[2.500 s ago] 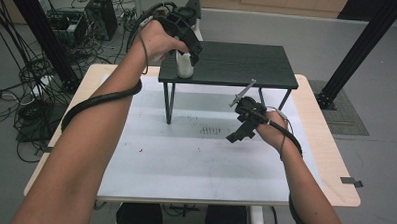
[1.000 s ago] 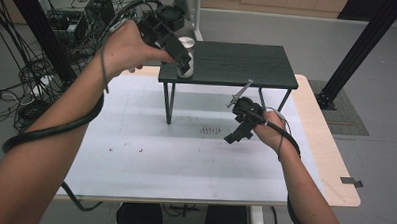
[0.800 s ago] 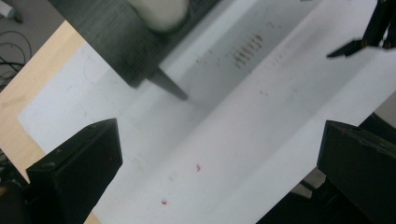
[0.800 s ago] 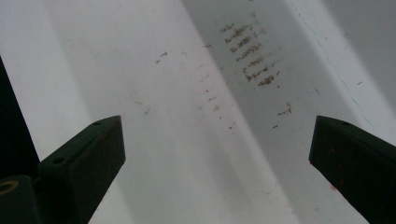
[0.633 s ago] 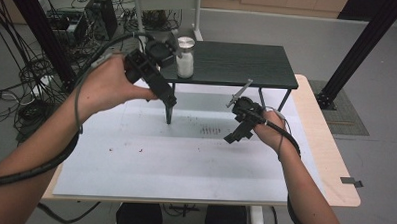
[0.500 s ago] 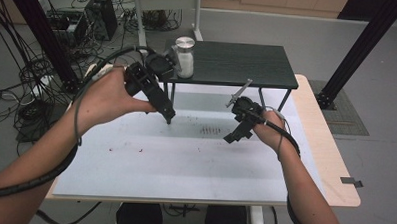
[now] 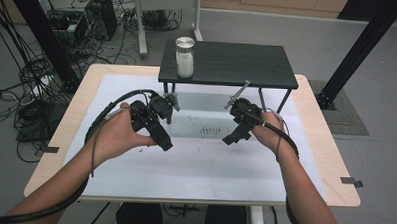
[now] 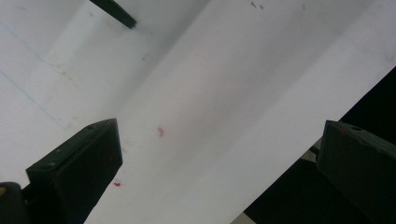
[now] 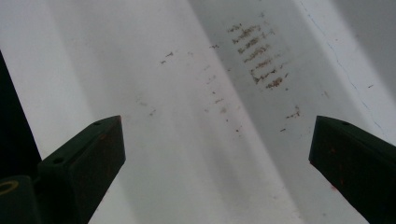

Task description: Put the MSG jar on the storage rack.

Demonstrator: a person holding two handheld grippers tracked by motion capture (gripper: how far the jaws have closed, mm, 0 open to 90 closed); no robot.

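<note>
Two tools are seen in the high view, each held in one of the person's hands above the white mat (image 7: 194, 167) that covers most of the tabletop (image 7: 75, 132). The left tool (image 7: 173, 102) is held low over the mat, near the middle of the tabletop's left half, just in front of the left legs of the small black shelf (image 7: 238, 63); a second ago it was raised at the shelf's front left corner, closed around the jar (image 7: 184, 57), and since then it has been drawn back toward the person and lowered. The jar, clear glass with a metal lid and white contents, is left standing upright on the shelf's top near its front left corner, well apart from both tools. In the left gripper view, the left tool's jaws are spread wide apart with nothing between them, and only the stained white mat and a dark shelf leg (image 8: 114, 10) are seen beyond. The right tool (image 7: 237, 97) is held over the mat toward the tabletop's right half, just in front of the shelf's right legs, in much the same place and pose as in all the earlier frames. In the right gripper view its jaws are likewise wide apart and empty, with a patch of brownish marks (image 9: 257, 53) on the mat beyond them.
</note>
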